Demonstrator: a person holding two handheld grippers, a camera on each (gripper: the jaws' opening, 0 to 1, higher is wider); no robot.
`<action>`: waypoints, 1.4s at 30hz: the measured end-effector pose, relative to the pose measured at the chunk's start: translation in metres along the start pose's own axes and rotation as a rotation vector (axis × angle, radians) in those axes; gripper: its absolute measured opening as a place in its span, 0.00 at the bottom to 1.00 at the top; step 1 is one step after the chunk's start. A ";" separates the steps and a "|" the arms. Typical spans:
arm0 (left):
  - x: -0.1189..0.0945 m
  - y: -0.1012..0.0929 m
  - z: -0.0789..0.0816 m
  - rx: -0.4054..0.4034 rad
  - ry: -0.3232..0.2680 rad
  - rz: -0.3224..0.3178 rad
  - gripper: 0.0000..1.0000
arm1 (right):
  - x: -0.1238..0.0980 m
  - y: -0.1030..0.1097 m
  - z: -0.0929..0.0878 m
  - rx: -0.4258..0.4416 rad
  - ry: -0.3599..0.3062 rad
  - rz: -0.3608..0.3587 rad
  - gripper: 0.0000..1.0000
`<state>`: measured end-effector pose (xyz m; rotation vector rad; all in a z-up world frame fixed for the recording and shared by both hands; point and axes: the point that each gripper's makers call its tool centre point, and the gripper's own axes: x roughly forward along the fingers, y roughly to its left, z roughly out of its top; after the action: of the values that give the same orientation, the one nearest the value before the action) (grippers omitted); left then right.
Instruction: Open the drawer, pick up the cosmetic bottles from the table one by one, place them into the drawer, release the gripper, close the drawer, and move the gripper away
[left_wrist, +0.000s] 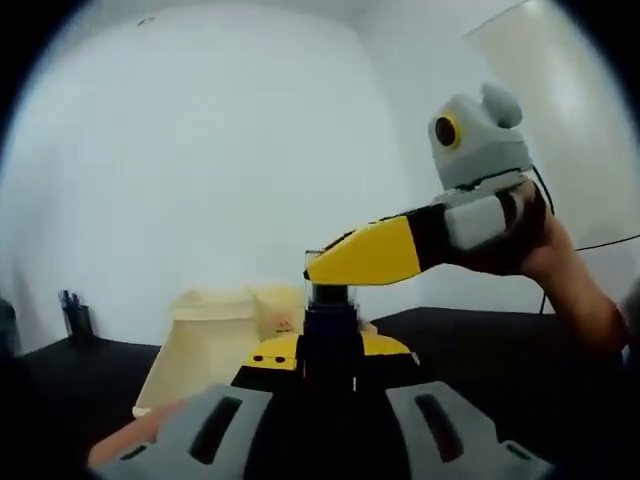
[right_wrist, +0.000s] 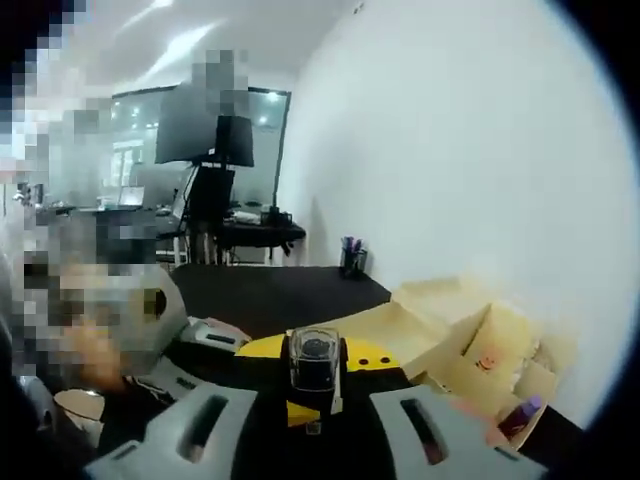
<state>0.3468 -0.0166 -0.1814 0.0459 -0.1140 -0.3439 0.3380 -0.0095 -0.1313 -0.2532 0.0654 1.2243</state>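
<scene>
A dark cosmetic bottle (left_wrist: 330, 320) with a clear square cap stands upright between the yellow tips of my left gripper (left_wrist: 330, 350), which is shut on its body. The right gripper (left_wrist: 315, 268) reaches in from the right, held by a hand (left_wrist: 545, 255), with its yellow jaws at the bottle's cap. In the right gripper view the same clear-capped bottle (right_wrist: 315, 362) sits between the tips of my right gripper (right_wrist: 318, 390), shut on it. The beige drawer unit (left_wrist: 215, 330) (right_wrist: 470, 335) stands behind on the table, its drawer apparently pulled out. A purple-capped bottle (right_wrist: 525, 410) lies beside it.
The black table (left_wrist: 470, 340) (right_wrist: 270, 295) runs along a white wall. A pen holder (left_wrist: 75, 320) (right_wrist: 352, 260) stands by the wall beyond the drawer unit. A desk with a monitor (right_wrist: 215, 135) is further back in the room.
</scene>
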 end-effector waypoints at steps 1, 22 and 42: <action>0.000 0.000 0.000 -0.001 0.003 0.001 0.15 | 0.000 0.000 0.000 -0.019 -0.004 -0.003 0.17; -0.010 0.026 0.023 -0.016 0.014 0.077 0.15 | -0.043 -0.021 0.009 -0.238 0.043 -0.028 0.38; -0.027 0.051 0.060 0.075 0.118 0.141 0.15 | -0.051 -0.022 -0.026 -0.399 0.269 -0.055 0.88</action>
<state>0.3317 0.0388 -0.1211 0.1311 -0.0131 -0.1949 0.3434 -0.0690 -0.1434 -0.7631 0.0459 1.1357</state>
